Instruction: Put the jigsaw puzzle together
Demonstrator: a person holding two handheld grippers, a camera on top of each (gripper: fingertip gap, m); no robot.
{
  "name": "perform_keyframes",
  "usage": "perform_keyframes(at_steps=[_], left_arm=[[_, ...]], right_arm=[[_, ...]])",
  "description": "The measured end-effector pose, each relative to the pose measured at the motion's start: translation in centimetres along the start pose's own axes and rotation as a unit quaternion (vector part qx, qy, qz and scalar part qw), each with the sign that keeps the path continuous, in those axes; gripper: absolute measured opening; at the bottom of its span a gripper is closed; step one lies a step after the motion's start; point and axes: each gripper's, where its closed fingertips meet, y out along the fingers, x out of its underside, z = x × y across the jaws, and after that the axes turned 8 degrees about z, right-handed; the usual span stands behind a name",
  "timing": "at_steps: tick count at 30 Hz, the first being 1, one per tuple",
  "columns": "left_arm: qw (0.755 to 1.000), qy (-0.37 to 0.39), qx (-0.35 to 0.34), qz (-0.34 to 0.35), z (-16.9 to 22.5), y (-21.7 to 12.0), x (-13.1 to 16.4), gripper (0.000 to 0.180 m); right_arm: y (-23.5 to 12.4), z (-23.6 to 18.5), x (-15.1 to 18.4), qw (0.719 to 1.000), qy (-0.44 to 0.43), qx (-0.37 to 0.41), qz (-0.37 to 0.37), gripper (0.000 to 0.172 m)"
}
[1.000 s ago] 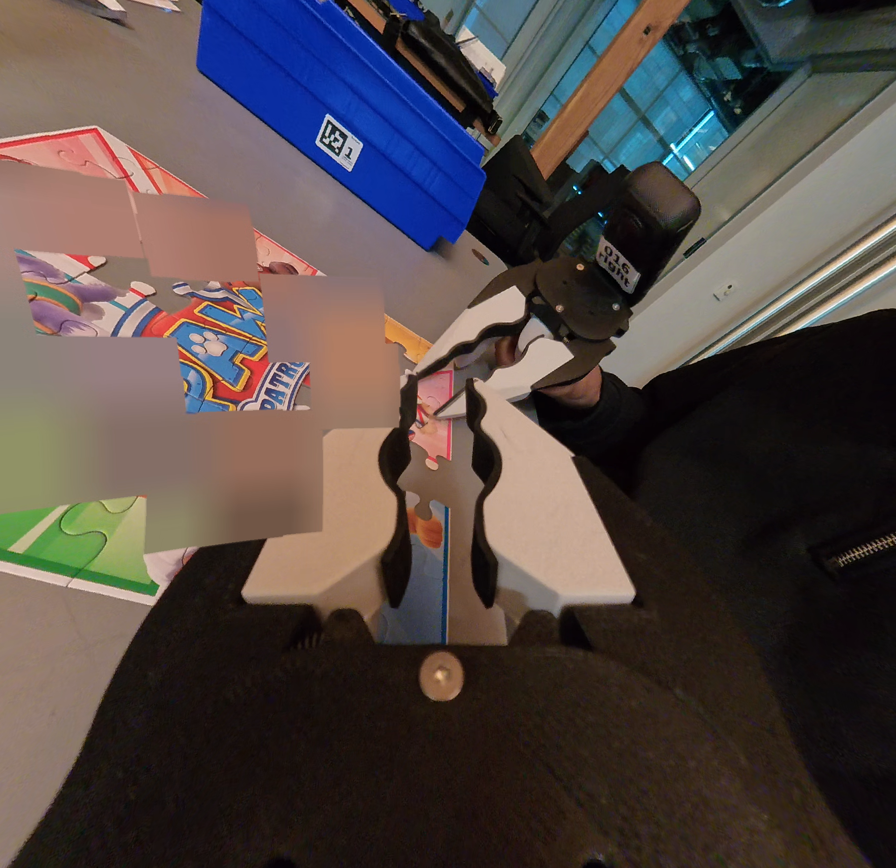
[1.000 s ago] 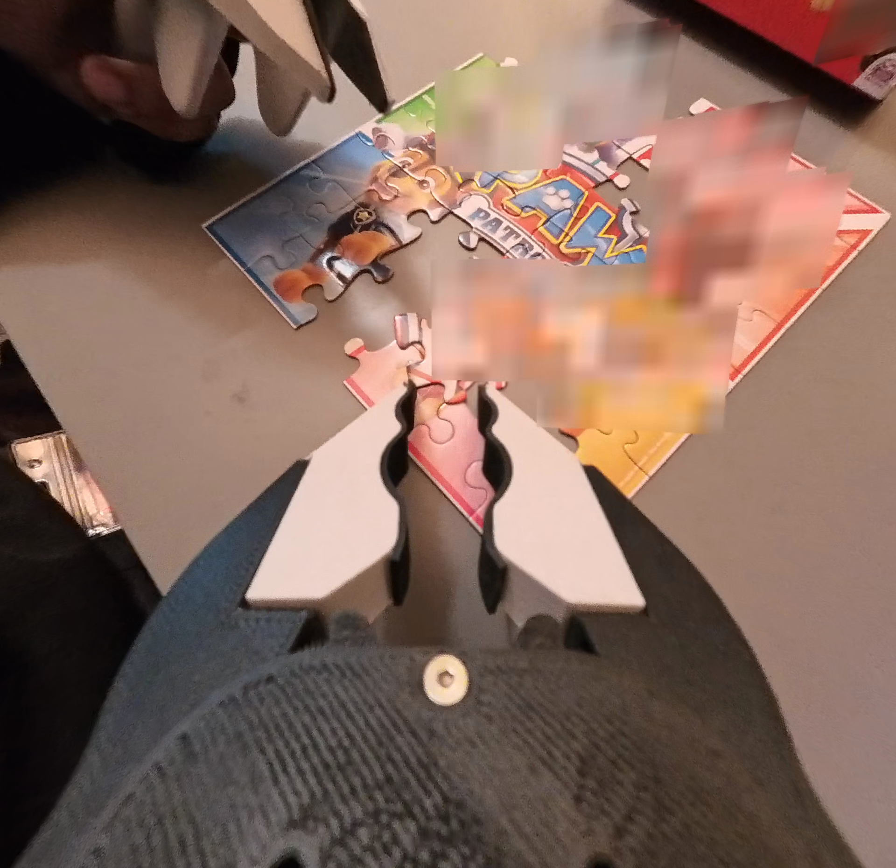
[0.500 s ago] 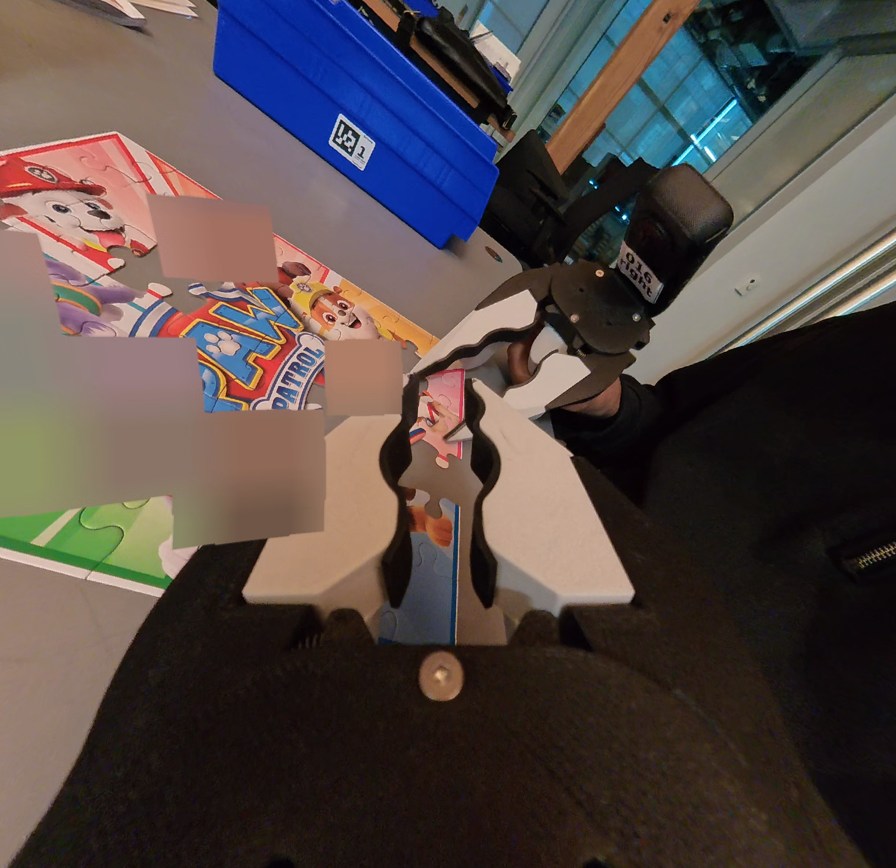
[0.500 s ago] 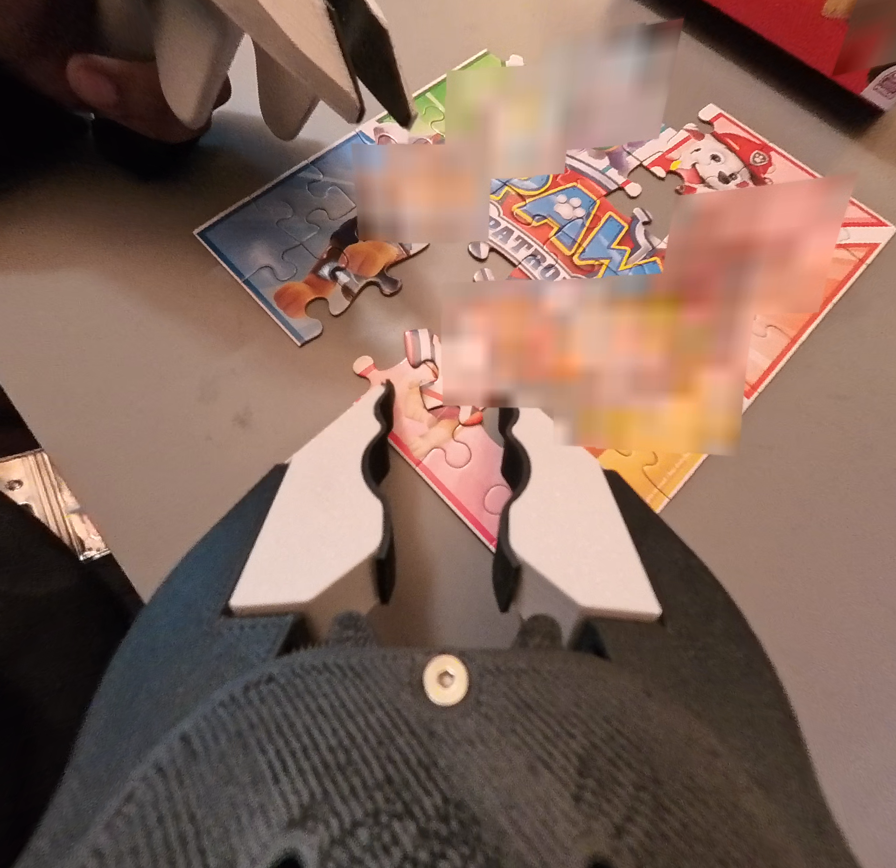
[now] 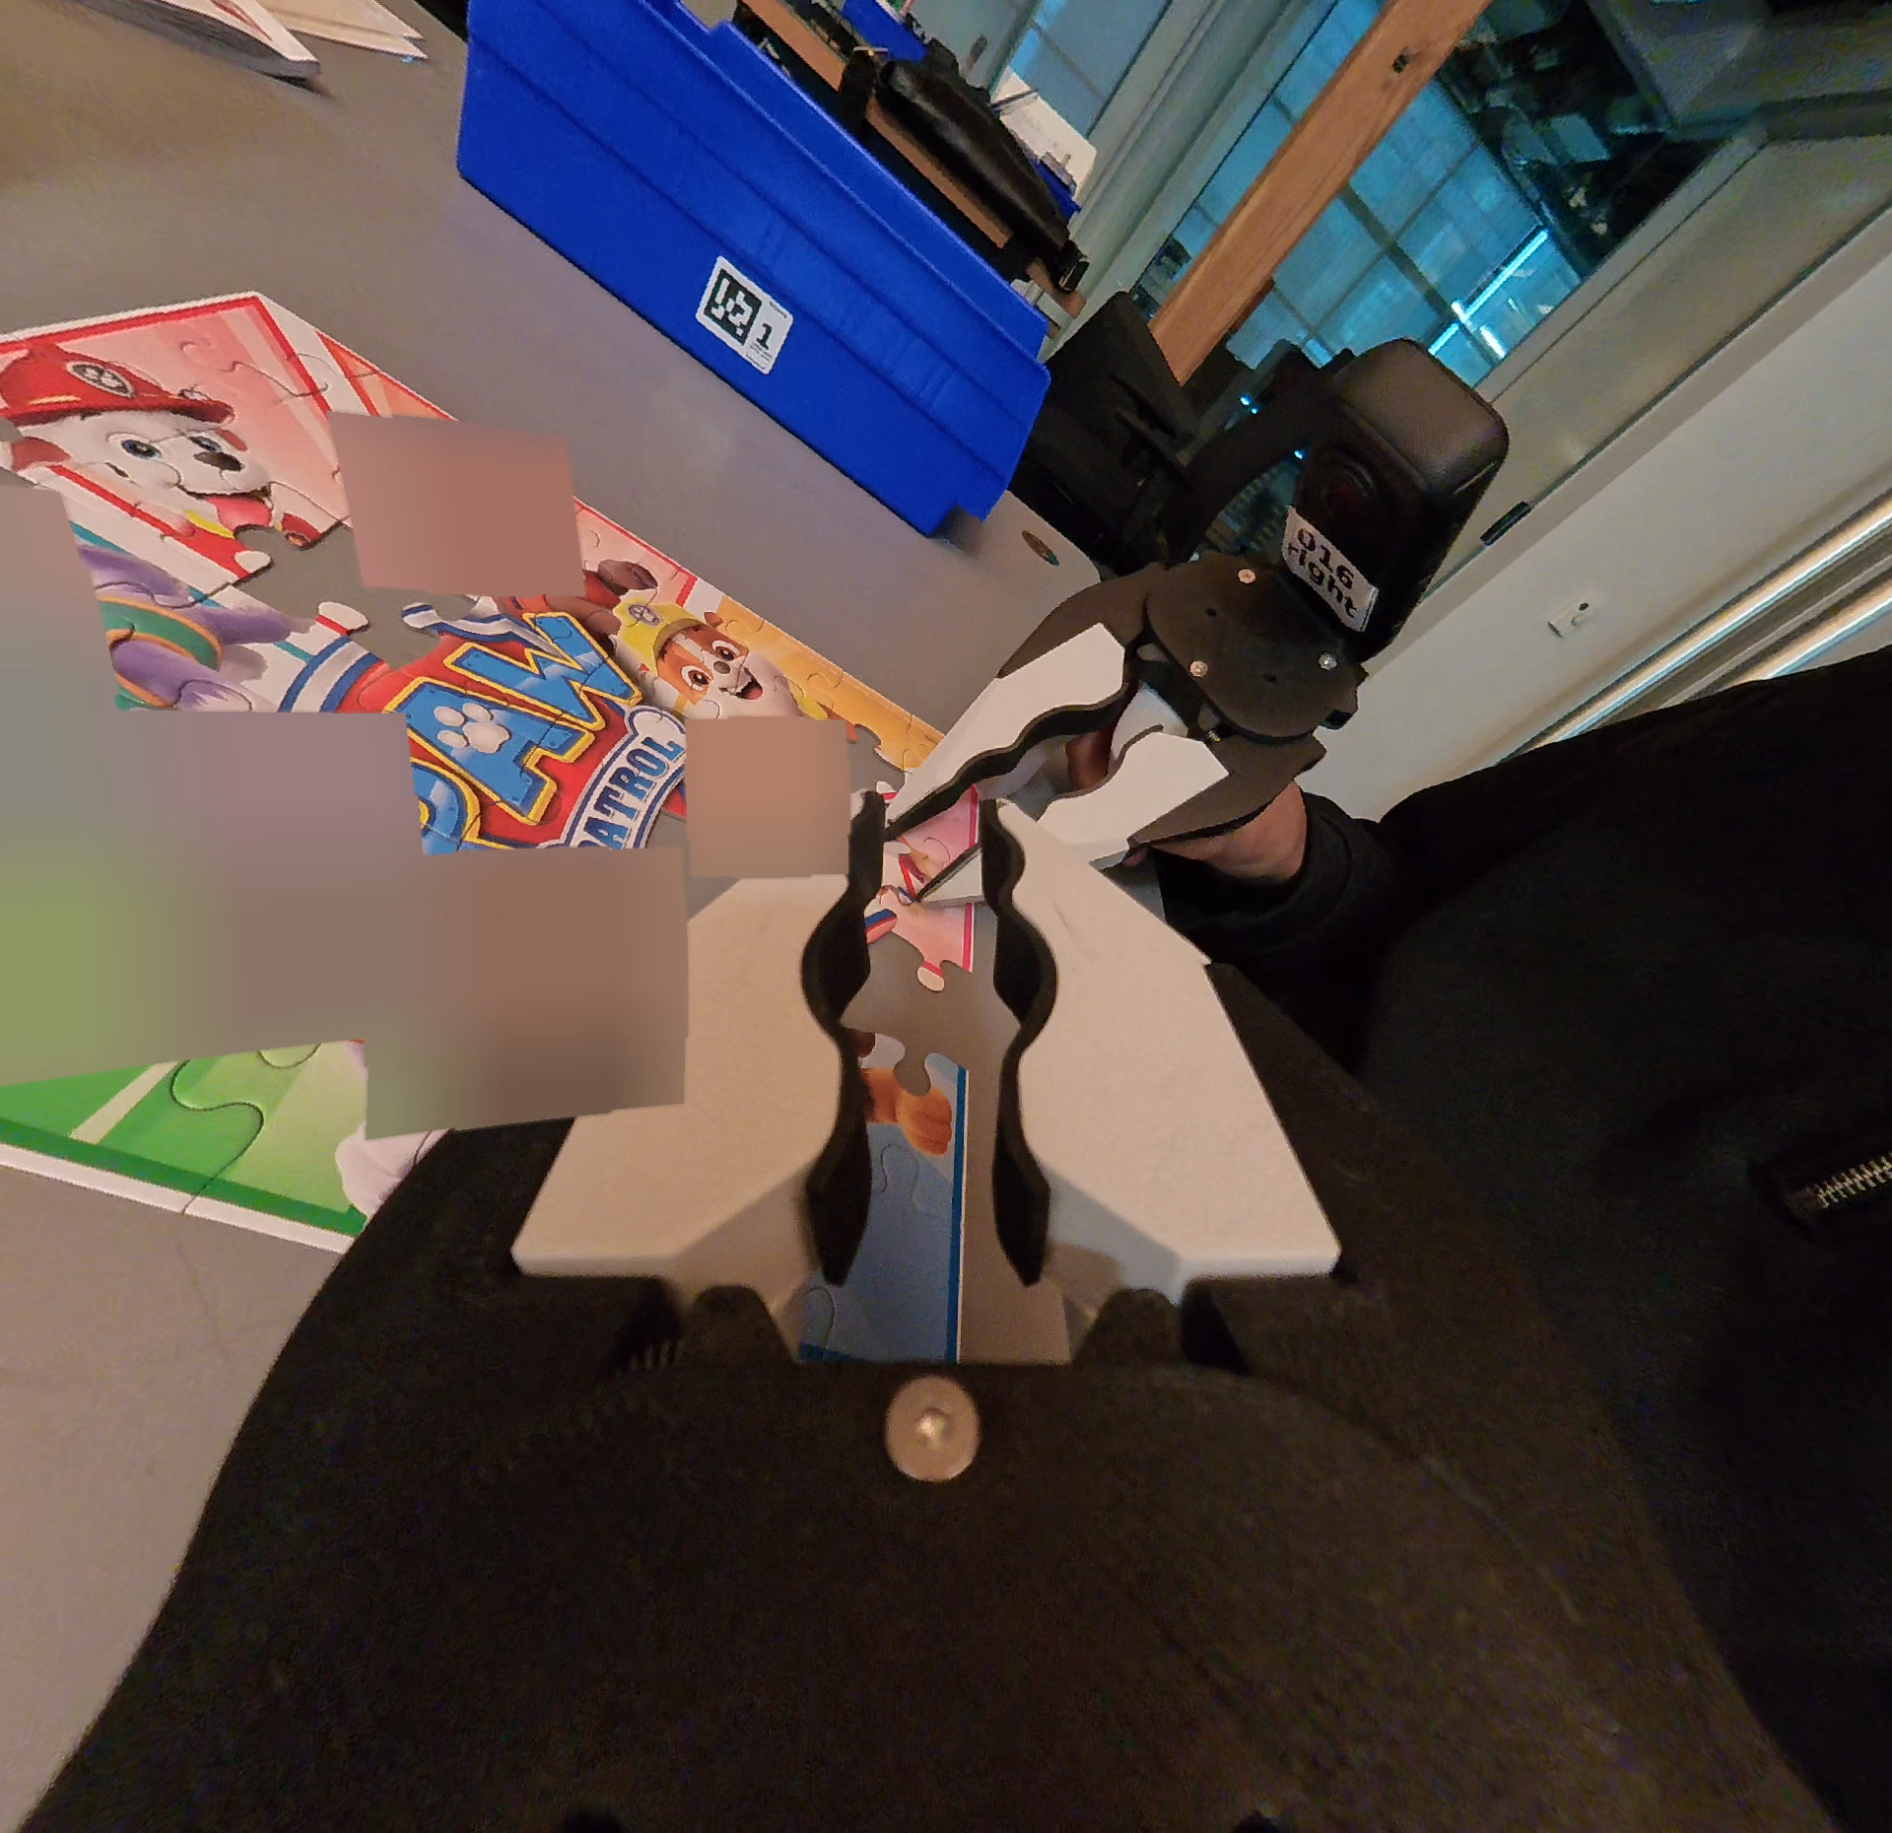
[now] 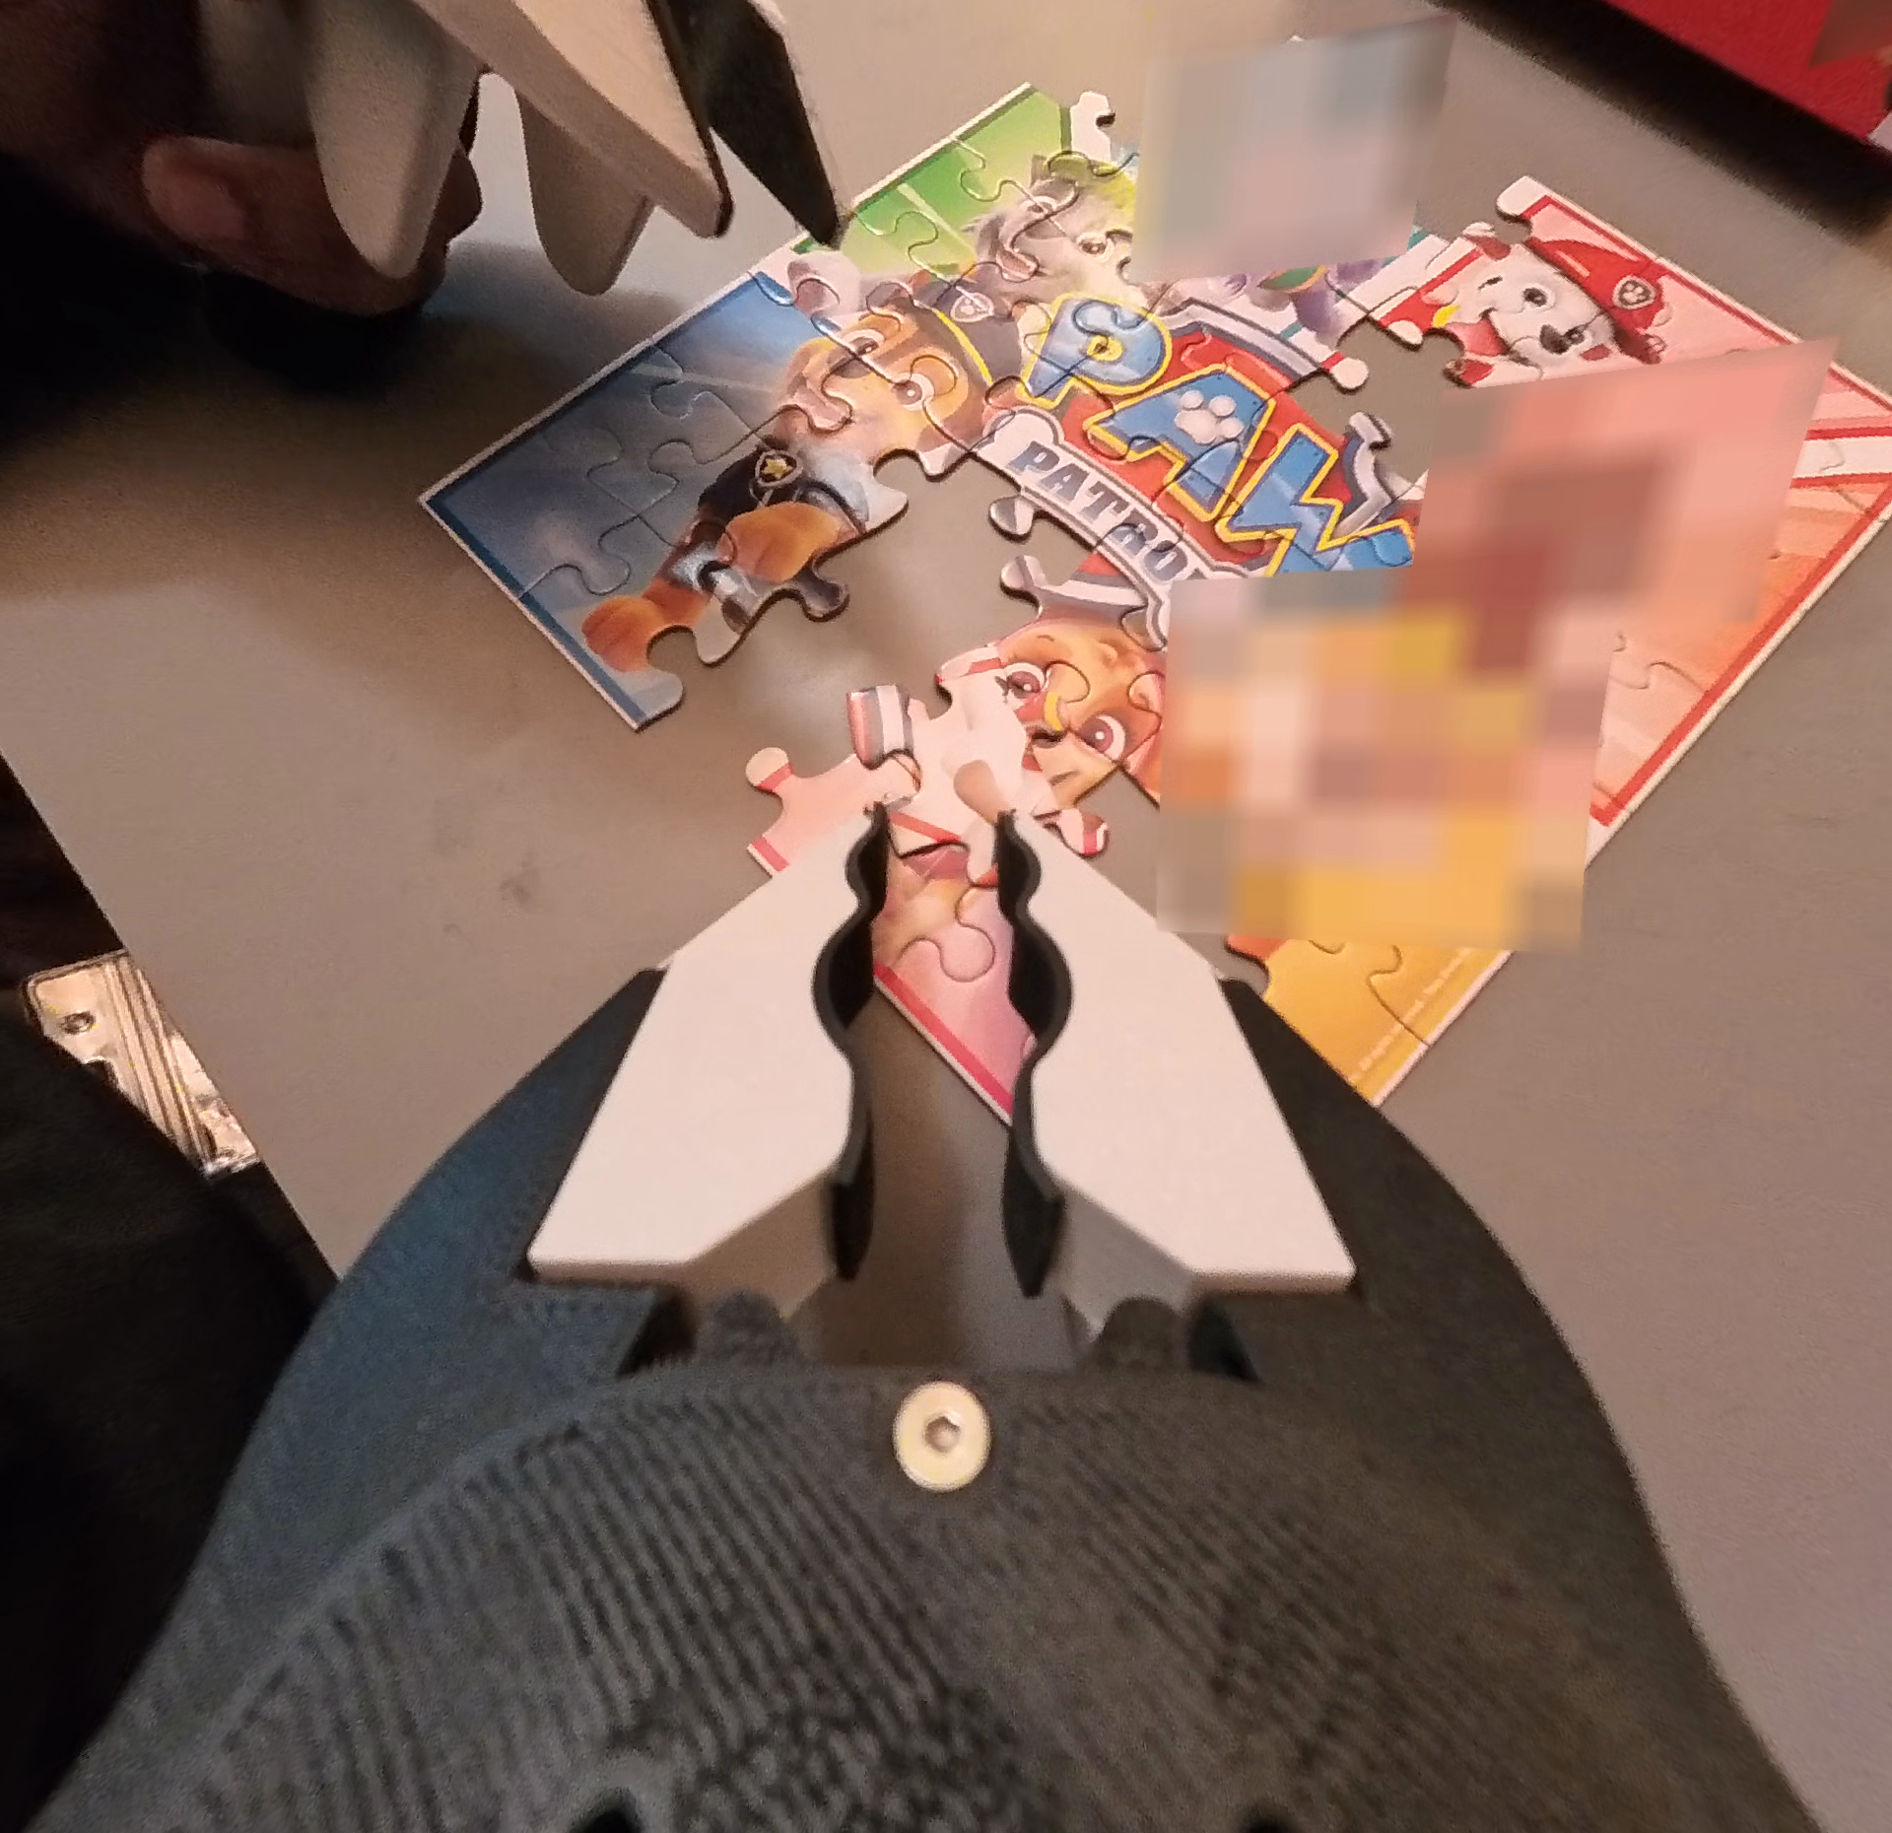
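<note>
While the right tongs point(image 6: 940, 823) pinch a pink puzzle piece point(image 6: 957, 760) at the puzzle's point(image 6: 717, 514) near edge on the tabletop point(image 6: 307, 760), the left tongs point(image 5: 927, 842) hover narrowly parted above, gripping nothing.

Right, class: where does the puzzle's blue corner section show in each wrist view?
Left wrist view: the blue corner section shows low in the centre, framed between the near gripper's fingers.
Right wrist view: it lies upper left of centre.
Shared landmark: the pink puzzle section beside it.
</note>
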Motion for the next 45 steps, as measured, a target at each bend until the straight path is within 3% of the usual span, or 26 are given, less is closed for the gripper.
perform_keyframes(at_steps=[21,29,45], left_arm=[[1.000,-0.005,0.002,0.000,0.0,0.0,0.0,0.017],[1.000,-0.005,0.001,0.001,-0.1,0.0,0.0,0.017],[1.000,-0.006,0.002,0.004,0.0,-0.1,-0.1,0.017]], right_arm=[[-2.1,4.4,1.3,0.999,0.006,0.031,-0.015,0.025],[-0.9,3.5,0.4,0.999,-0.012,0.030,-0.008,0.039],[-1.0,3.9,0.8,1.000,0.010,0.012,-0.006,0.024]])
